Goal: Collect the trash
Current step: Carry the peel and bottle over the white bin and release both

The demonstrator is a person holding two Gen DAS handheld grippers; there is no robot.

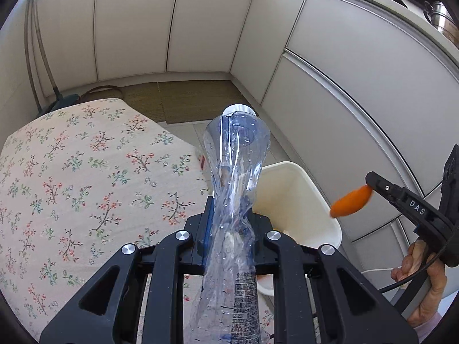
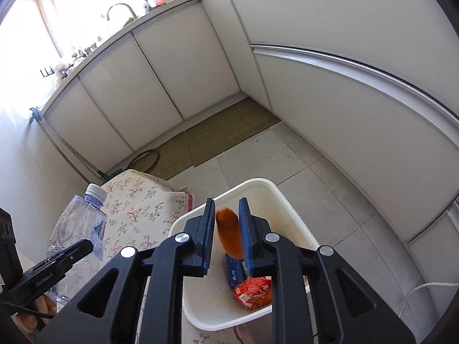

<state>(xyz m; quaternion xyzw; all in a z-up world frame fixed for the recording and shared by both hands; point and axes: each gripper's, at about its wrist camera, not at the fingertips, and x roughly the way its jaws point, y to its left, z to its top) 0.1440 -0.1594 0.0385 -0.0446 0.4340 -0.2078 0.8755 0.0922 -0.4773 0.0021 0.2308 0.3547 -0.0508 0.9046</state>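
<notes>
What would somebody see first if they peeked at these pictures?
Probably the crushed clear bottle, pinched in the left gripper beside the flowery tablecloth. Next, the bright orange peel between the right gripper's jaws, just above the white bin with a red wrapper inside.

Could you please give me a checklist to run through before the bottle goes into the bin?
1. Hold on the crushed bottle: ok. The left gripper has its jaws shut on the bottle's middle.
2. Bottle above the white bin: not ok. It hangs over the floral cloth, left of the bin.
3. Orange peel released: cannot tell. The right gripper has its jaws apart, and the peel is blurred between them.
4. Room in the bin: ok. Only a red wrapper and a blue carton show inside.
5. Path to the bin: not ok. The right gripper hangs over it.
</notes>
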